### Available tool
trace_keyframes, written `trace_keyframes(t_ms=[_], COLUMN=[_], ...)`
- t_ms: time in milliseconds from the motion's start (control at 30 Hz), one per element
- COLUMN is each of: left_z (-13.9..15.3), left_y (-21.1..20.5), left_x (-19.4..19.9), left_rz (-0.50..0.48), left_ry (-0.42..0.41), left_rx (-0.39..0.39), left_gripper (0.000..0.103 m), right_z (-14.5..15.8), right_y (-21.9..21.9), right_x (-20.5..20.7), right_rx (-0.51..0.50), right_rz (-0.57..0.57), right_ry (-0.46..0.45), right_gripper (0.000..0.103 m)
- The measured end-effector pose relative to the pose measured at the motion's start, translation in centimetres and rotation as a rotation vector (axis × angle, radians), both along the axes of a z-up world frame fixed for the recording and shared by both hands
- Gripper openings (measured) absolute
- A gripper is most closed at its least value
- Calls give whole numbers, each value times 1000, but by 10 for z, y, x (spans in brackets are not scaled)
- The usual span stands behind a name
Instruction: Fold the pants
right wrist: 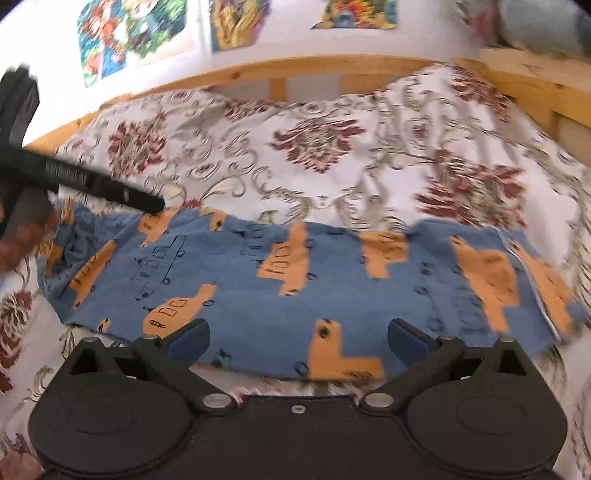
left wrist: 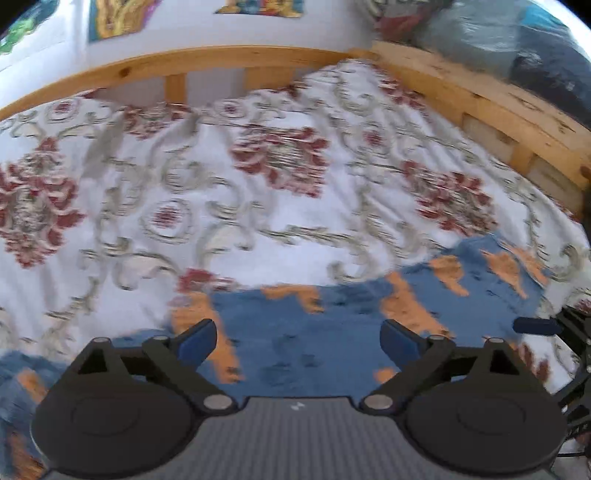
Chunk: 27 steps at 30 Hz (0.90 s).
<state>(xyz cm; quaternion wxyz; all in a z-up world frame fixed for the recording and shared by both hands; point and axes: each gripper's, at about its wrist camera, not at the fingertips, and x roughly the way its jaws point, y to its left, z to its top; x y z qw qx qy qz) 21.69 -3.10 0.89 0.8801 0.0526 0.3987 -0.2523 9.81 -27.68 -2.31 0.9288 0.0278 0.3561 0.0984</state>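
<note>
Your left gripper [left wrist: 298, 341] and right gripper [right wrist: 298, 341] both gape, holding nothing, over the pants [right wrist: 295, 288] on the bedspread [right wrist: 332, 147]; headboard [right wrist: 295, 70] at twelve o'clock.

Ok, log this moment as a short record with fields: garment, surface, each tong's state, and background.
garment: blue cotton pants with orange vehicle print, lying flat, stretched sideways
surface: white bedspread with red floral pattern
left tongs: open, over the pants, holding nothing
right tongs: open, at the pants' near edge, holding nothing
background: pine wooden bed rail, colourful wall posters
fold status: no fold visible
</note>
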Motion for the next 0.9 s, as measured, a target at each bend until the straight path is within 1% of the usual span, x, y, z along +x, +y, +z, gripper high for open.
trace_keyframes(t_ms=[67,133,233,367,433,500,567,633,733,800,900], left_z=[-8,-16,-25,-33,-39,-48,-55,-51,-35,-21,3], left_y=[-12,-20,-22,-18,-19,-19,-16,-12,-15,-25,-50], left_x=[-11,-20,-30,-44,-47,-49,-49,-50,-44,-36,-21], left_rz=[-25,-28,-1,22,33,33,42,55,52,30,-15], left_ry=[3,17,40,46,56,78,104,118,122,107,83], left_rx=[9,12,-24,-50,-16,30,59,52,39,50,61], left_gripper=[98,98,98,98,98,98,97,97,97,98,102], right_z=[3,5,3,2,-4,-14,-15,-7,4,5,4], right_y=[-11,-22,-39,-56,-63,-73,-82,-89,-92,-92,-95], right_x=[-5,-6,-4,-9,-9,-6,-9,-15,-27,-32,-36], right_rx=[18,8,14,13,10,13,41,80,95,115,147], right_rz=[-21,-61,-112,-185,-215,-257,-306,-332,-360,-391,-443], right_ry=[-26,-39,-34,-57,-41,7,19,-1,-36,-49,-52], right_gripper=[102,102,102,102,102,100,100,100,101,102,102])
